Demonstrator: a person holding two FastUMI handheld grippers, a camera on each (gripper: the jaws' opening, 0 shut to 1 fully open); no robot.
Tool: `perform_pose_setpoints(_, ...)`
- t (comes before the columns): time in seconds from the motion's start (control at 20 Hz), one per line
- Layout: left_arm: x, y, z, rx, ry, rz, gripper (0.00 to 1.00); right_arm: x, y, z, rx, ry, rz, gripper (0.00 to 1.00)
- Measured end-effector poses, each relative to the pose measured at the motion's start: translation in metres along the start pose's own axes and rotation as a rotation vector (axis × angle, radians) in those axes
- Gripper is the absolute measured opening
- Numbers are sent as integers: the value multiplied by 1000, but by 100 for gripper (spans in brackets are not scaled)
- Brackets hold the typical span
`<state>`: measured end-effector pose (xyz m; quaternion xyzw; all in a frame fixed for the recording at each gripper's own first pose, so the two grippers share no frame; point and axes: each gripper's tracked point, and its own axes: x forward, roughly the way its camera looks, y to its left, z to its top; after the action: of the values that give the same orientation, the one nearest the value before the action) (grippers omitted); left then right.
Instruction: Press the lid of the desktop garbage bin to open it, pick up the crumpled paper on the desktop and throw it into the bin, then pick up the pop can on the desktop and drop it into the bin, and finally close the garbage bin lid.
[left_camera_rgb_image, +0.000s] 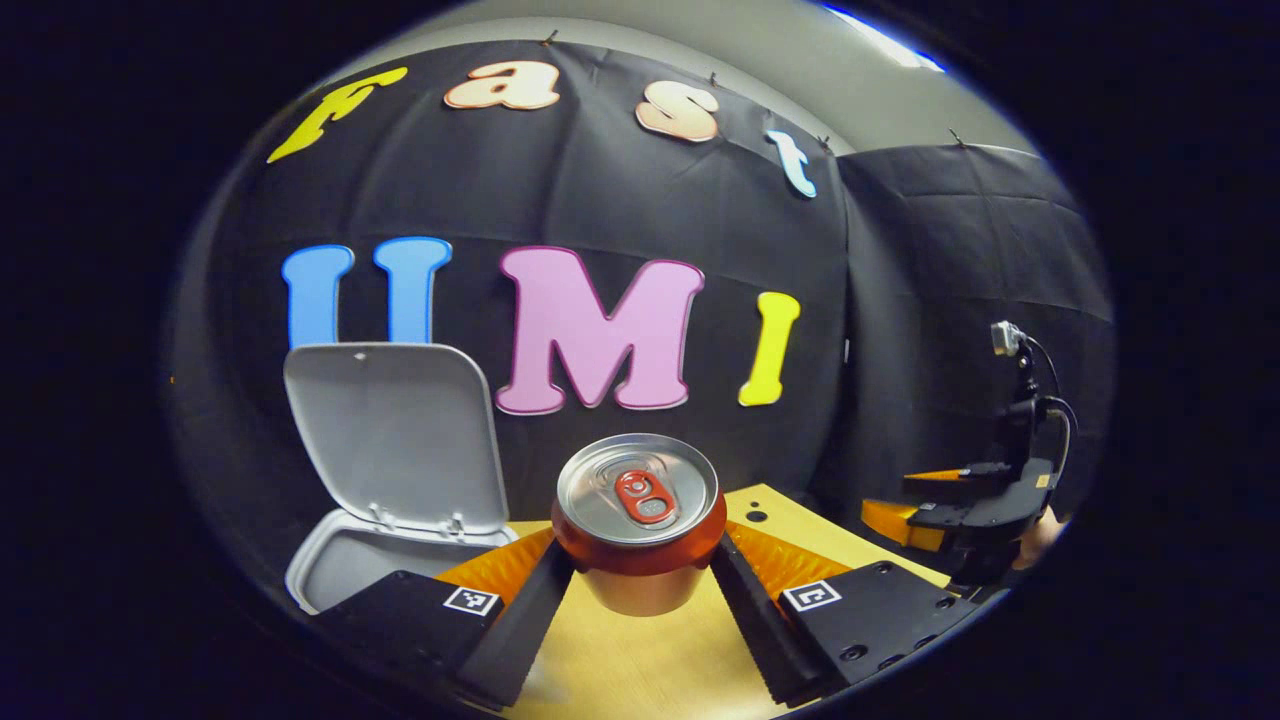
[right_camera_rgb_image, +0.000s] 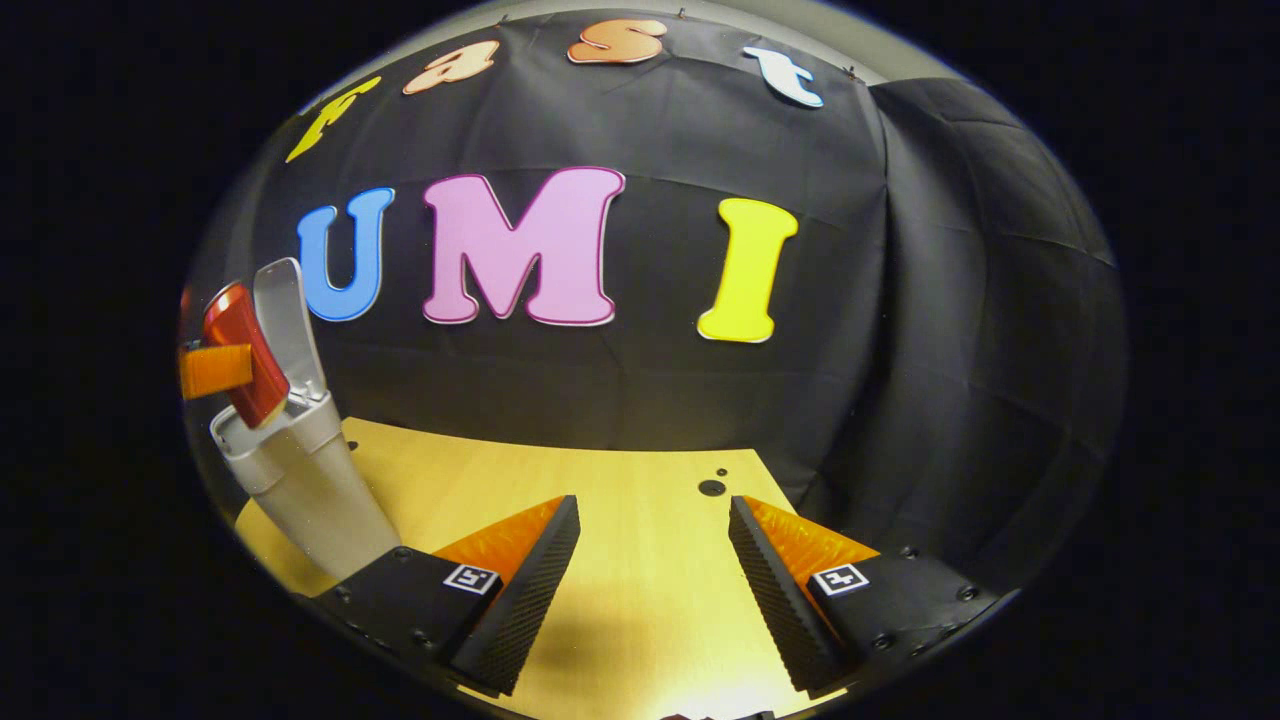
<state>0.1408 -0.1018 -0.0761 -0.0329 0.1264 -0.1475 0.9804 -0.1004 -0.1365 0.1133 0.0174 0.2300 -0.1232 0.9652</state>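
Left gripper (left_camera_rgb_image: 640, 575) clamps can (left_camera_rgb_image: 638, 520) beside bin (left_camera_rgb_image: 345, 560) (lid (left_camera_rgb_image: 400, 440) upright).

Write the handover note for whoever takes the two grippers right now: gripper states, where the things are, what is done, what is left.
Left gripper: shut on the pop can, held upright off the desktop, beside the garbage bin.
Right gripper: open, holding nothing, over the desktop.
Bin lid stands open.
Done: lid opened, can picked up.
Crumpled paper: cannot tell whether it is binned.
Left: drop the can in the bin, close the lid.
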Motion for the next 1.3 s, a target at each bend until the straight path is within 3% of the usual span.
perform_pose_setpoints(0.2,-10,89,-12,40,17,171,87,5,38,14,15,-25,81,97)
perform_pose_setpoints(0.35,-18,129,-45,33,99,226,88,4,58,16,-4,-21,123,97)
perform_pose_setpoints(0.9,-4,150,-110,-30,209,289,89,5,78,-4,-27,37,167,97)
perform_pose_setpoints(1.1,-8,161,-87,-29,157,327,94,3,91,-1,-41,42,190,97)
perform_pose_setpoints(1.3,-18,176,-17,32,23,377,93,1,113,28,-49,3,244,97)
